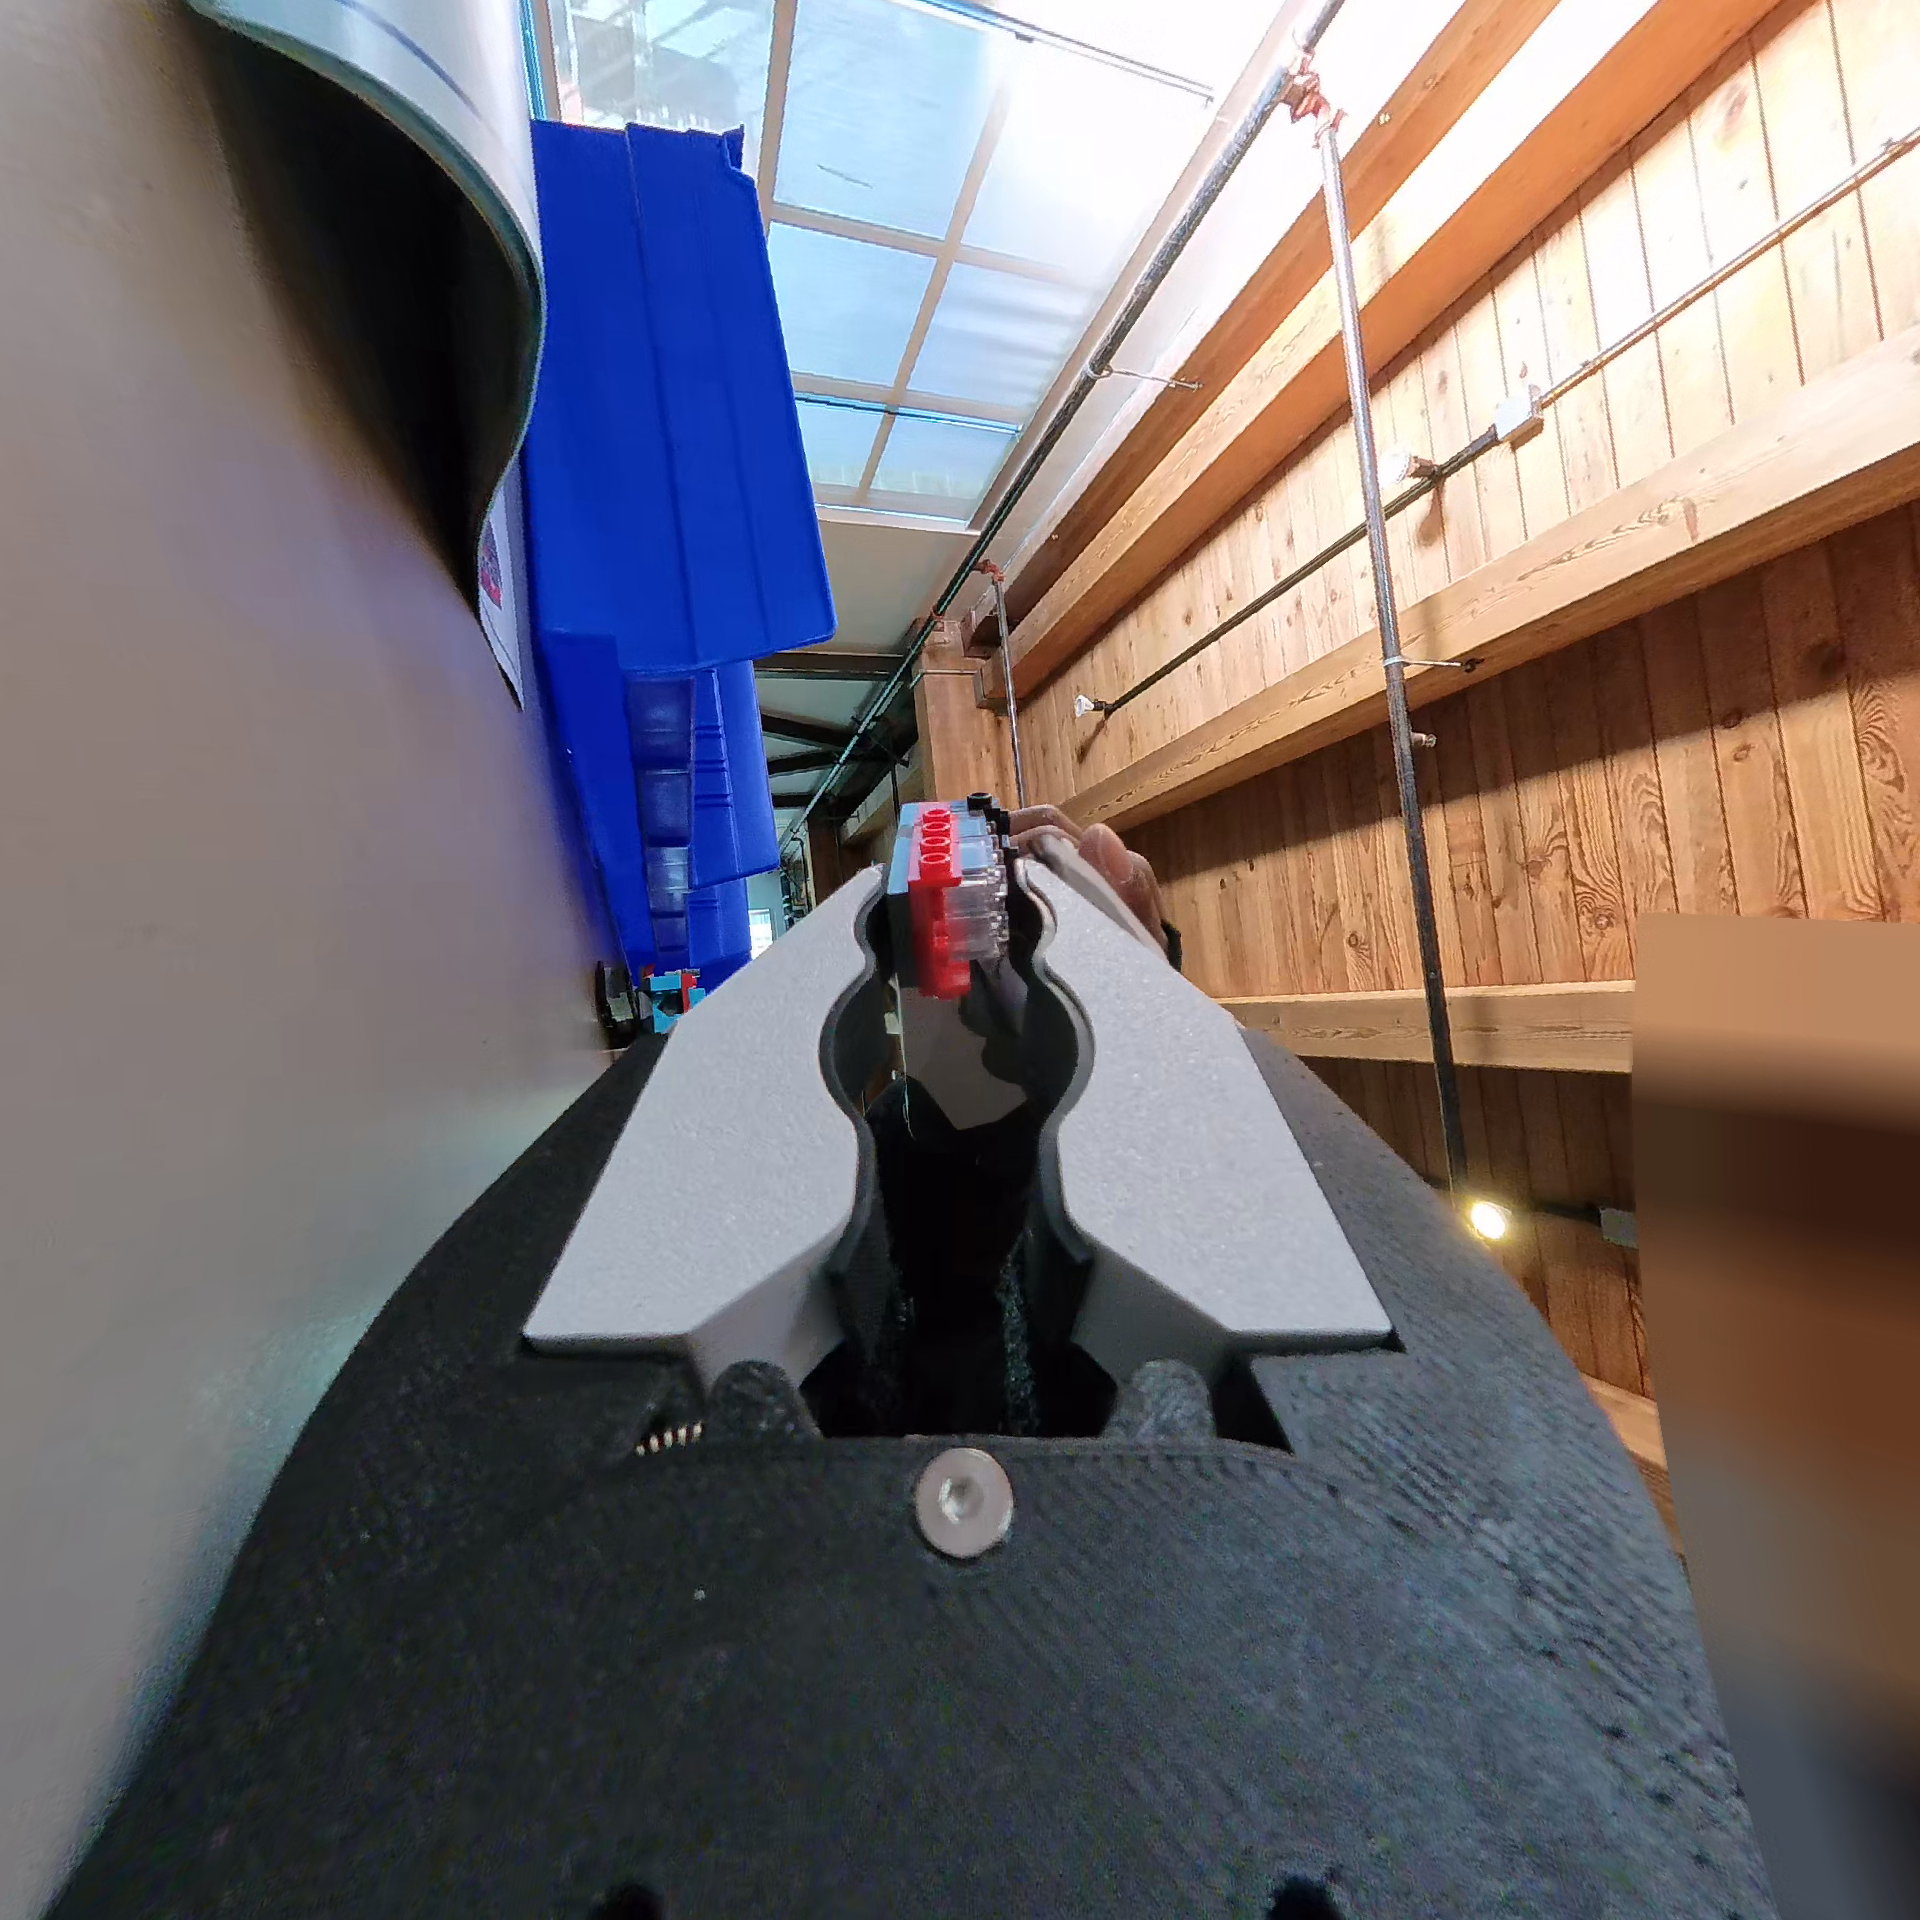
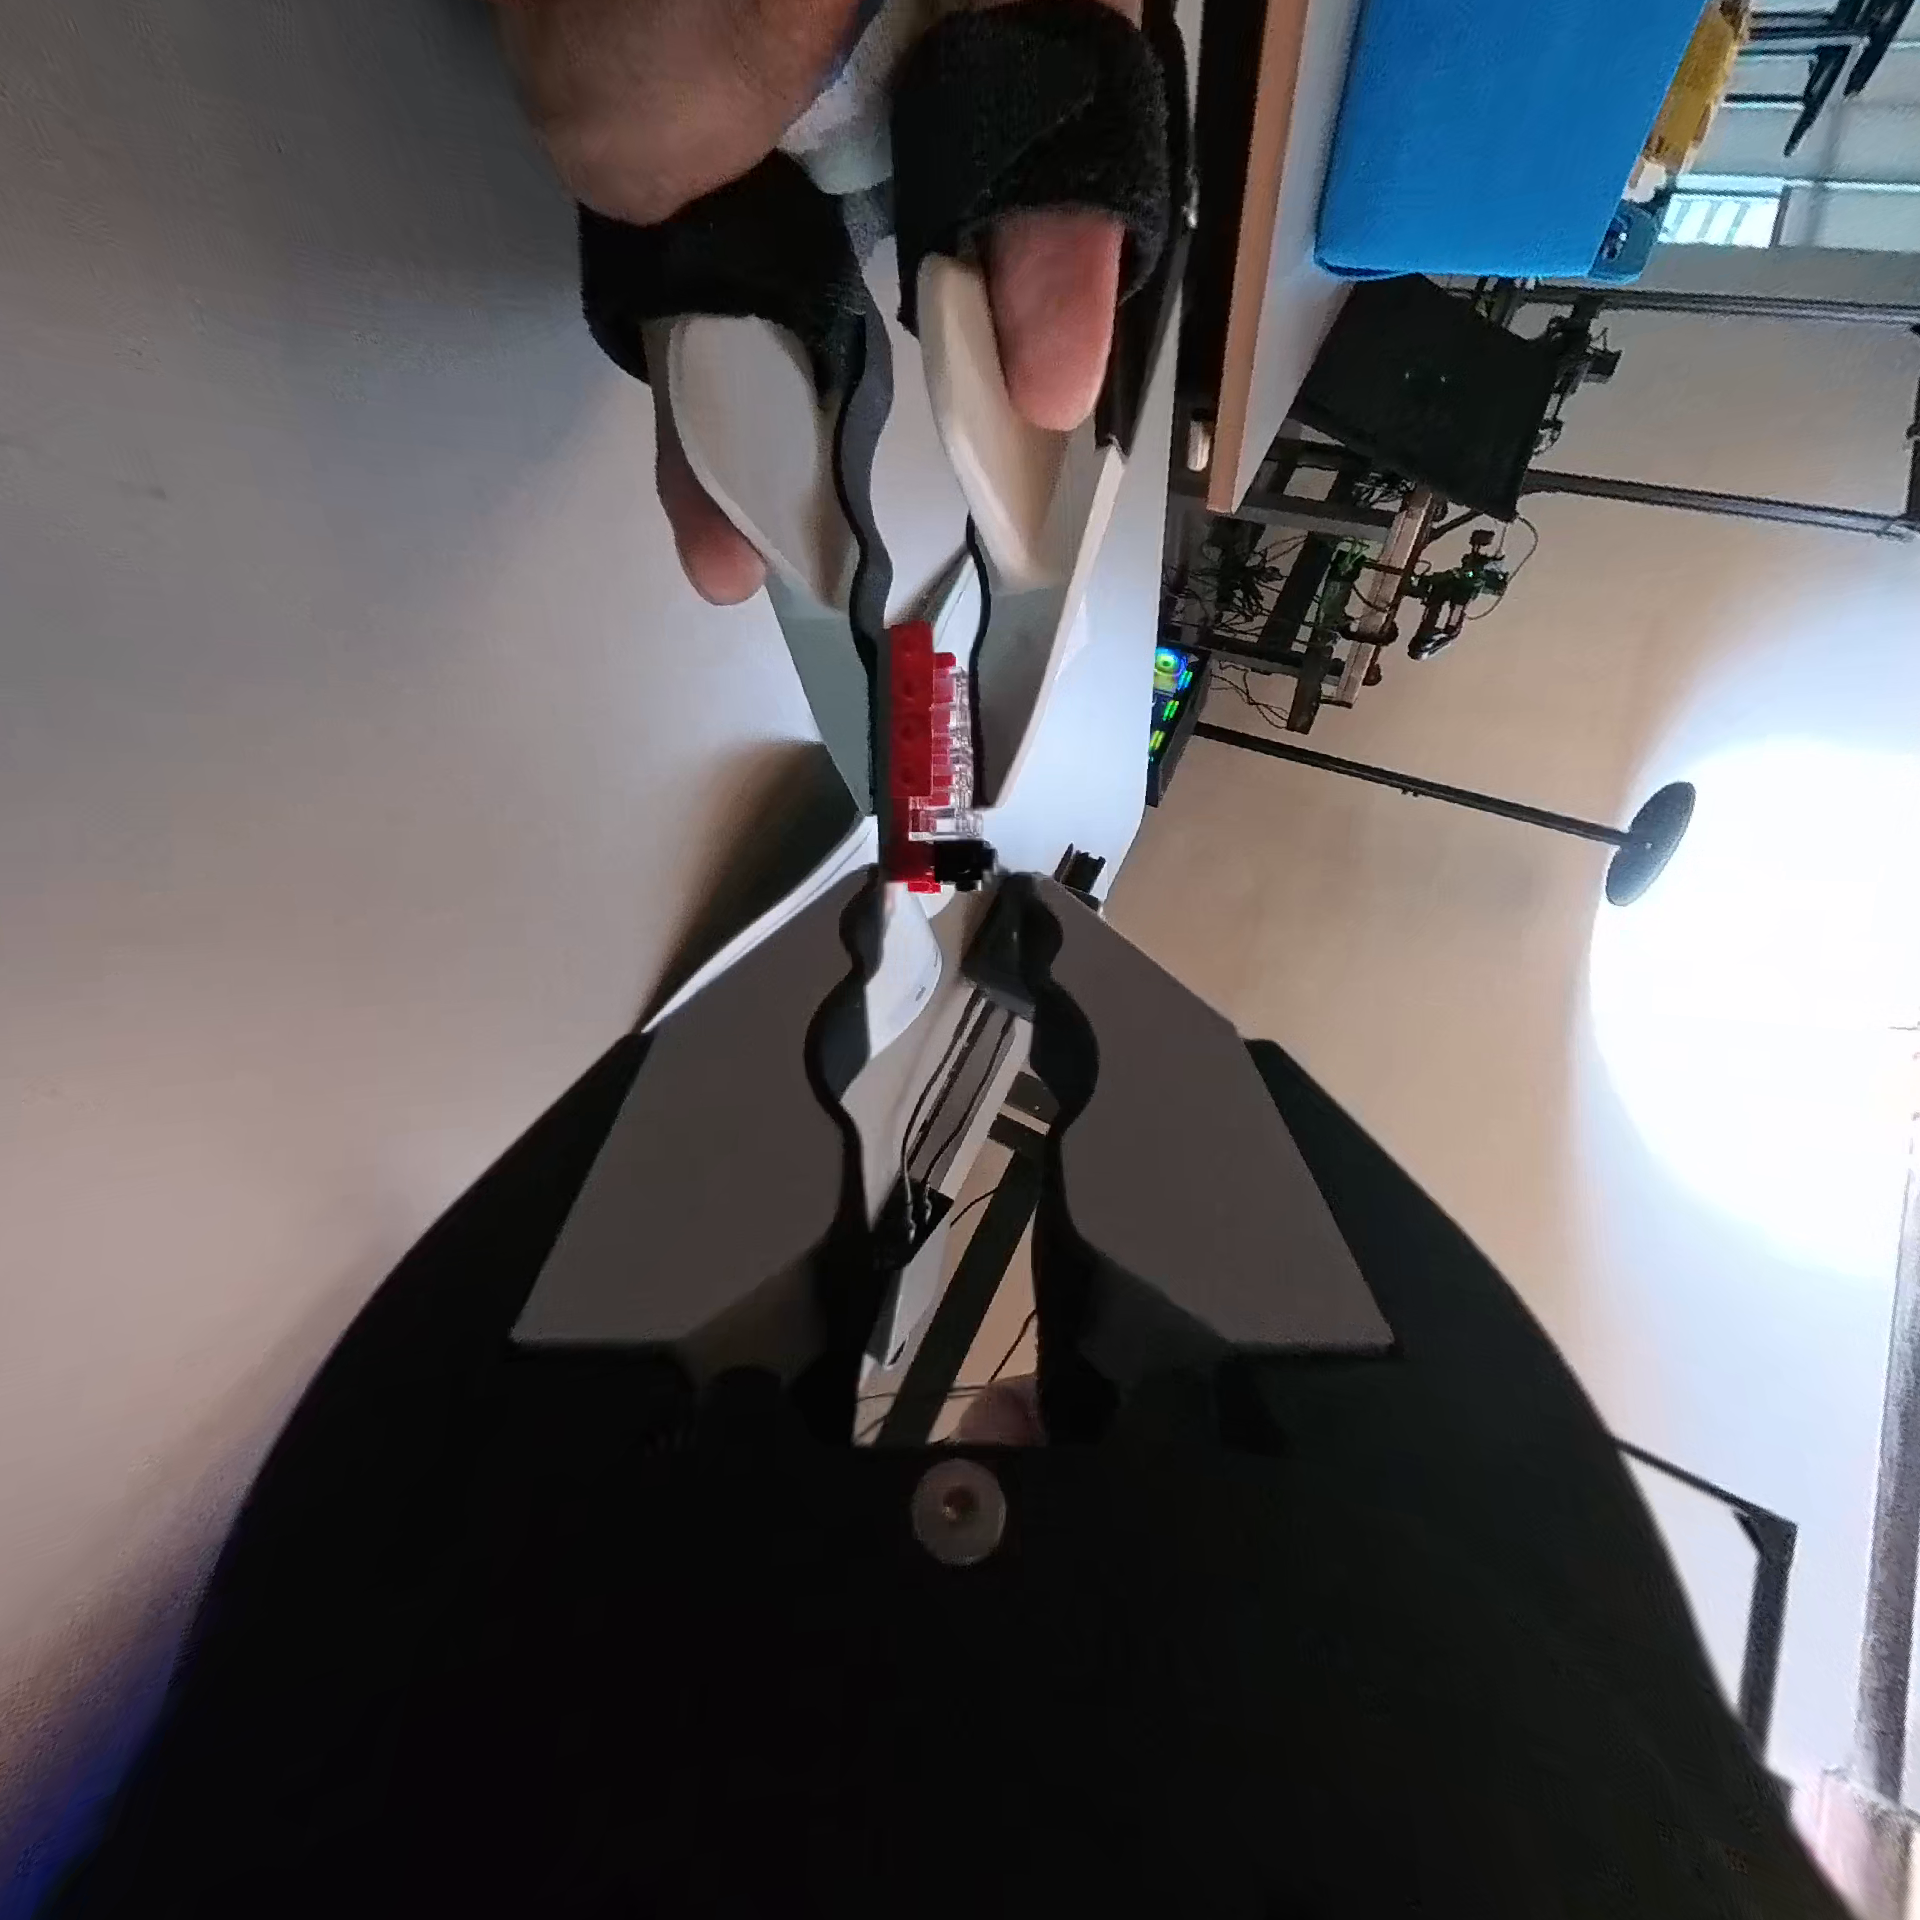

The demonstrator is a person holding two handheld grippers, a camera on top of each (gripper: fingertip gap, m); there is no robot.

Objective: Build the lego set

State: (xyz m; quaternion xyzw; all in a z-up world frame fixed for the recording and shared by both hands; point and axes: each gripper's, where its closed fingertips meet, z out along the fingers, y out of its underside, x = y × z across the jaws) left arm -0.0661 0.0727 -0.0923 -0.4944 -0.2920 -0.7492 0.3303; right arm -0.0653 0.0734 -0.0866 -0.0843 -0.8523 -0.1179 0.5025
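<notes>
The lego assembly is a small stack: a red plate with studs, clear bricks against it, a grey layer on its left side in the left wrist view, and a small black piece at its end. It sits in the air, pinched between the tips of my left gripper, whose grey fingers press on it from both sides.

In the right wrist view the same assembly shows ahead of my right gripper, gripped by the left gripper that reaches in from the far side. My right gripper's tips stand just at the near end of the assembly, by the black piece; they are spread a little, with a gap between them, and I cannot tell whether they touch the piece.

My left hand, with a black fingerless glove, wraps the far gripper's finger levers. Fingertips of my other hand show just beyond the assembly in the left wrist view.

To the left in that view lies the pale table top, seen tilted, with blue plastic bins on it and a few loose lego pieces near them. To the right runs a wooden plank wall with metal pipes.
</notes>
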